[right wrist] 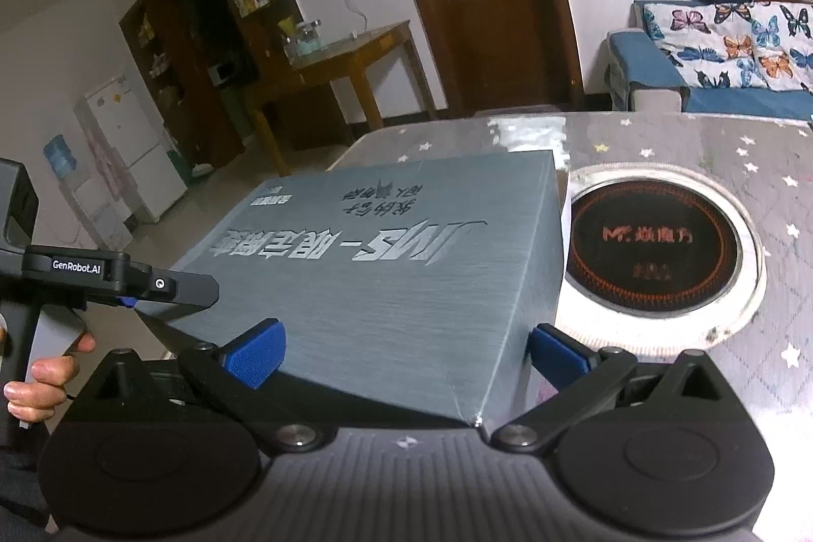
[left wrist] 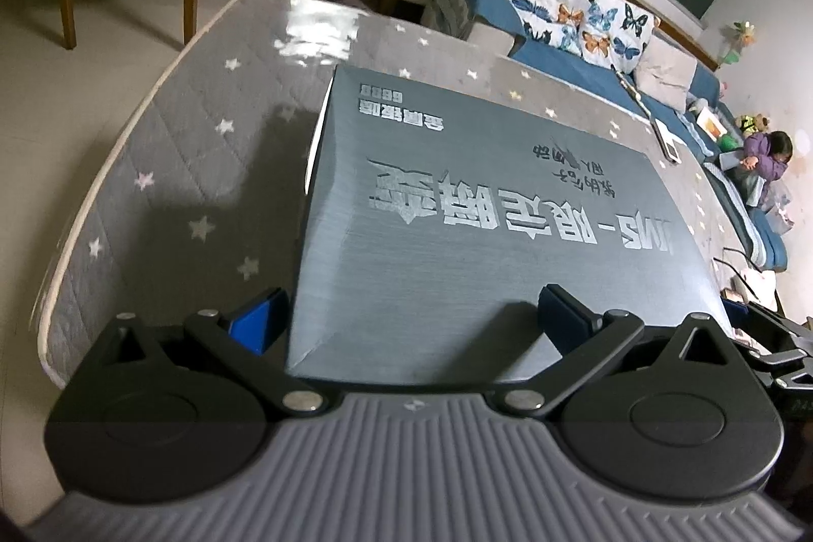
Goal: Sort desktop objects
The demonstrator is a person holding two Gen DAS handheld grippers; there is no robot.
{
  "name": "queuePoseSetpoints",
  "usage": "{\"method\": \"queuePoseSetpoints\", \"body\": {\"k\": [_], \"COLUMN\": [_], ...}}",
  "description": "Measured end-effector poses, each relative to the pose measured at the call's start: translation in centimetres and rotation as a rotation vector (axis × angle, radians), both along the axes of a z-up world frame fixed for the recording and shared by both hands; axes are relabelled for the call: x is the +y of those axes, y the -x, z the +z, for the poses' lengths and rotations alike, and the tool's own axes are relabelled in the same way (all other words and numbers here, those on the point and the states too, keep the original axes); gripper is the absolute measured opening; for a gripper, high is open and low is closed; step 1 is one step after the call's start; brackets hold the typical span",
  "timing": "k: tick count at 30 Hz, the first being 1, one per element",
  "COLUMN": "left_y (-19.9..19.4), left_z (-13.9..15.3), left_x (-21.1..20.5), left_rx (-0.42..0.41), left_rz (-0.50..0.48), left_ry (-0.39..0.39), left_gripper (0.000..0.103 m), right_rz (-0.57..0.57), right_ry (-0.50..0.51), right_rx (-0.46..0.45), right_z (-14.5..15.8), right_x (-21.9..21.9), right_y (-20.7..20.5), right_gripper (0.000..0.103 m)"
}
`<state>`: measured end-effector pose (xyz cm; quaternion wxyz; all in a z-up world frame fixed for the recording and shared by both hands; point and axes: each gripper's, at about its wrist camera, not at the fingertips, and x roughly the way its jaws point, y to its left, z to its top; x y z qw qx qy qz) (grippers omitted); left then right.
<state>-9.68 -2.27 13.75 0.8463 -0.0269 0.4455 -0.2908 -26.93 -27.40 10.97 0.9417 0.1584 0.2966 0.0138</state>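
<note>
A large grey box (left wrist: pixel 482 206) with silver lettering lies flat on the star-patterned table (left wrist: pixel 178 166), filling the middle of both wrist views. The left gripper (left wrist: pixel 406 318) is spread wide at the box's near edge, one blue pad beside the left corner and the other over the lid. The right gripper (right wrist: pixel 406 354) is also spread, straddling the near right corner. The box looks like stiff cardboard with a smooth, brushed finish, so probably light but slippery; too broad for one jaw, it seems best lifted from two opposite corners or edges at once. The round burner (right wrist: pixel 650 247) sits just beside it at 2 o'clock in the right view. Bare tabletop lies from 9 to 11 o'clock in the left view, ending at a rounded rim.
</note>
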Motion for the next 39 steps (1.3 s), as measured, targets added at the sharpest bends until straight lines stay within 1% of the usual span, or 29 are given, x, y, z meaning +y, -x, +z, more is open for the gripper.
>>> {"method": "queuePoseSetpoints", "body": {"k": [8, 15, 22, 30, 39], "left_y": [-0.9, -1.2, -2.0, -3.7, -5.8], "left_z": [0.3, 0.2, 0.2, -0.4, -0.7], "left_x": [-0.3, -0.6, -1.2, -1.9, -3.5], "left_rx": [-0.001, 0.004, -0.011, 0.001, -0.035], "left_rz": [0.004, 0.000, -0.002, 0.004, -0.005], "left_ry": [0.002, -0.002, -0.003, 0.000, -0.013], "left_gripper": [0.103, 0.103, 0.103, 0.103, 0.103], "right_rz": [-0.009, -0.010, -0.021, -0.034, -0.048], "right_ry": [-0.003, -0.007, -0.013, -0.013, -0.031], "right_rx": [-0.014, -0.011, -0.019, -0.026, -0.031], "right_z": [0.3, 0.2, 0.3, 0.0, -0.8], "right_x": [-0.5, -0.3, -0.2, -0.4, -1.5], "right_y": [-1.0, -0.8, -0.9, -1.9, -3.7], "right_gripper": [0.103, 0.103, 0.103, 0.103, 0.103]}}
